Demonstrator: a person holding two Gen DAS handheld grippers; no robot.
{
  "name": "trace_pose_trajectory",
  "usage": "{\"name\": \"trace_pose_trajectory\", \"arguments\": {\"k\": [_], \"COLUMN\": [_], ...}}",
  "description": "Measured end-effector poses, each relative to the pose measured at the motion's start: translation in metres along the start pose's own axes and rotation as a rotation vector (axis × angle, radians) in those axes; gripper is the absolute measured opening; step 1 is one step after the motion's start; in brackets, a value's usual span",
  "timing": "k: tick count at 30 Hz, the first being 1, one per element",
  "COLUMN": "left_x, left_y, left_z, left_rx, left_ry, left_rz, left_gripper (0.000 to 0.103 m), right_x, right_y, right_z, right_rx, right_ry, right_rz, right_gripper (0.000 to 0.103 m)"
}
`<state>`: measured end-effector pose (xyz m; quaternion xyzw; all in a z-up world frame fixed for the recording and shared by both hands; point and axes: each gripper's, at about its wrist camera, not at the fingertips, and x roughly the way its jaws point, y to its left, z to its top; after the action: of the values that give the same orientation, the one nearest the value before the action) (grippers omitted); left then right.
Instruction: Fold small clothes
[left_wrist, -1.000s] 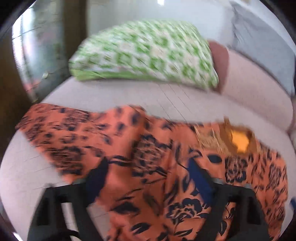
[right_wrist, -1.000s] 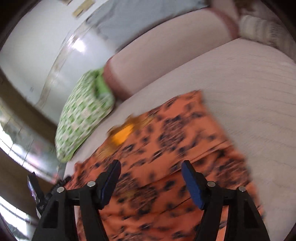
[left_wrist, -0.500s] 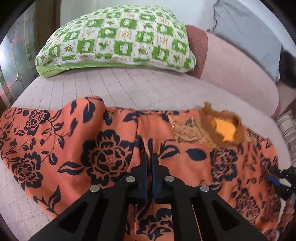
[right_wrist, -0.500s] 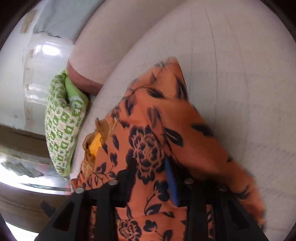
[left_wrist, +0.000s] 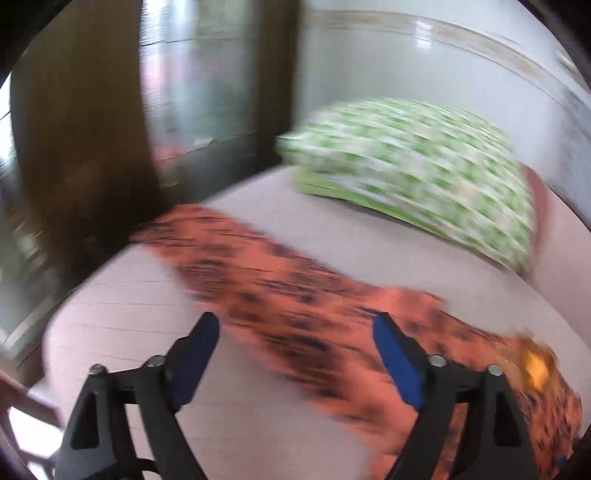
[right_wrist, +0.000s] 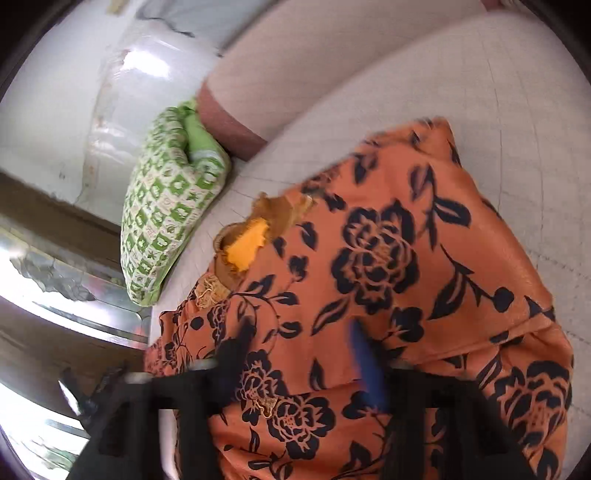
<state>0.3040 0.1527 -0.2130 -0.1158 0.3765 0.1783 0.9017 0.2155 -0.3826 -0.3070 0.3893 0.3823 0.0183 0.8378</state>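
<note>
Pale quilted bed (right_wrist: 480, 81) carries the orange black-flowered fabric garment (right_wrist: 388, 258); your left gripper (left_wrist: 295, 339) and right gripper (right_wrist: 299, 343) are both opening, unclamped, so square edges before regripping.

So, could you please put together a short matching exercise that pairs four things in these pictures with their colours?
Things:
1. garment
2. pillow
3. bed cover
4. finger pads

Colours:
A. blue
B. green and white checks
C. orange with a dark flower print
D. pale, with a faint grid of lines

Pairs: 1-C, 2-B, 3-D, 4-A
</note>
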Motion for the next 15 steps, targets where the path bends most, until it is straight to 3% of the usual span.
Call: {"name": "trace_pose_trajectory", "arguments": {"k": [4,8,10,11,12,15], "left_x": [0.037,0.079,0.101,0.111,0.116,0.138], "left_y": [0.079,0.143,0.163,0.170,0.171,0.167], "left_z": [0.032,0.049,0.052,0.050,0.048,0.049], "left_rx": [-0.171,-0.375,-0.457,-0.512,-0.543,-0.592], "left_ry": [0.175,0.252,0.288,0.299,0.295,0.304], "left_rz": [0.026,0.030,-0.021,-0.067,-0.094,-0.166], "left_gripper": [0.088,0.088,0.086,0.082,0.072,0.067], "right_x": [0.006,0.010,0.010,0.007,0.007,0.007], "right_y": [0.025,0.029,0.028,0.025,0.023,0.022], "right_z": [-0.012,-0.019,-0.019,-0.018,-0.017,-0.012], "right_rx": [-0.074,-0.102,-0.104,-0.100,-0.093,-0.088], "right_ry": [-0.008,-0.004,-0.015,-0.022,-0.030,-0.053], "right_rz": [0.015,0.017,0.005,0.004,0.005,-0.002], "right_gripper": [0.068,0.068,0.068,0.068,0.068,0.068]}}
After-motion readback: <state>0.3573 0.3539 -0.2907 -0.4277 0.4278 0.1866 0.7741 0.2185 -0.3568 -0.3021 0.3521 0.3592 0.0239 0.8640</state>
